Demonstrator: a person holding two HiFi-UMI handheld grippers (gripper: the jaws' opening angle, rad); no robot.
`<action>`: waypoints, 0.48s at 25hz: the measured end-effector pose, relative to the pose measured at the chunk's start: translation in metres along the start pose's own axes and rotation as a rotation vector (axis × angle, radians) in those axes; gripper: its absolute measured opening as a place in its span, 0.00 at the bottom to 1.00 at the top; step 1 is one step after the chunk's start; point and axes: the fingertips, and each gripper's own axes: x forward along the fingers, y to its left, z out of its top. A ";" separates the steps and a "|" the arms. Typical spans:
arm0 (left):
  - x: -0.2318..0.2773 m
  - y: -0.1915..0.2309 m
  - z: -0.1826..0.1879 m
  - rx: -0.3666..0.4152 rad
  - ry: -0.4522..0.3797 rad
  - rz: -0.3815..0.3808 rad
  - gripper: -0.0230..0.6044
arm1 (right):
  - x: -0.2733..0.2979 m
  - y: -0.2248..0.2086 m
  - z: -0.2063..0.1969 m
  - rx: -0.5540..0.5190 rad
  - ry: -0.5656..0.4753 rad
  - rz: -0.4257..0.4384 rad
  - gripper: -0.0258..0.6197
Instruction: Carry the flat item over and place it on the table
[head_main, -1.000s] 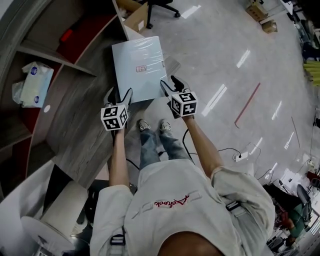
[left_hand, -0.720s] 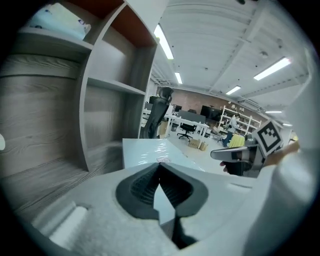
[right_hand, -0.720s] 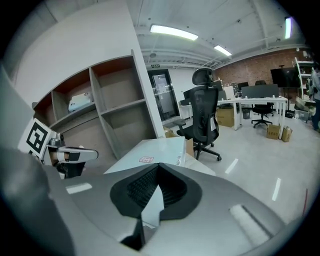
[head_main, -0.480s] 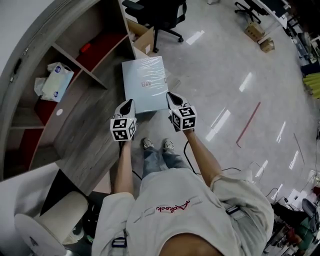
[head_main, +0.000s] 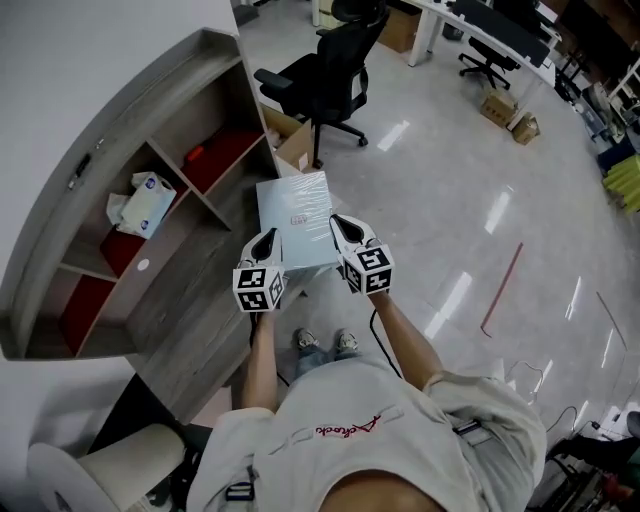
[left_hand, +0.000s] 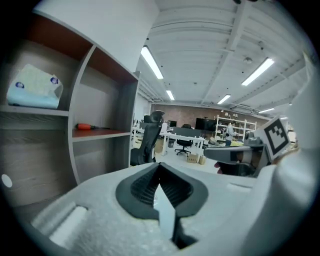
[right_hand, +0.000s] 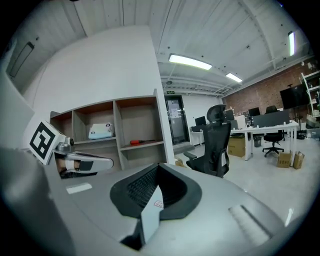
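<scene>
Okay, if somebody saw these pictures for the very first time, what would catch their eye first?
The pale blue flat item stands out first, held out in front of the person with the left gripper and the right gripper clamped on its near end, one at each side. At the left is a wooden shelf unit with a tissue pack in one cubby. A black office chair stands beyond it.

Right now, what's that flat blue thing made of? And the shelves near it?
The flat pack looks like card or paper sealed in glossy clear plastic: pale blue, with wrinkly shiny glints. What is inside can't be told. The shelf unit looks like grey wood-grain board, matte, with streaky lines, probably laminate.
</scene>
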 end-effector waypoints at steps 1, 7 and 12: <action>-0.001 -0.002 0.008 0.005 -0.010 0.003 0.04 | 0.000 0.002 0.008 -0.005 -0.013 0.003 0.04; -0.012 -0.007 0.034 0.005 -0.045 0.000 0.04 | -0.005 0.015 0.031 -0.016 -0.042 0.018 0.04; -0.014 0.004 0.051 0.007 -0.077 0.011 0.04 | 0.002 0.027 0.049 -0.051 -0.073 0.041 0.04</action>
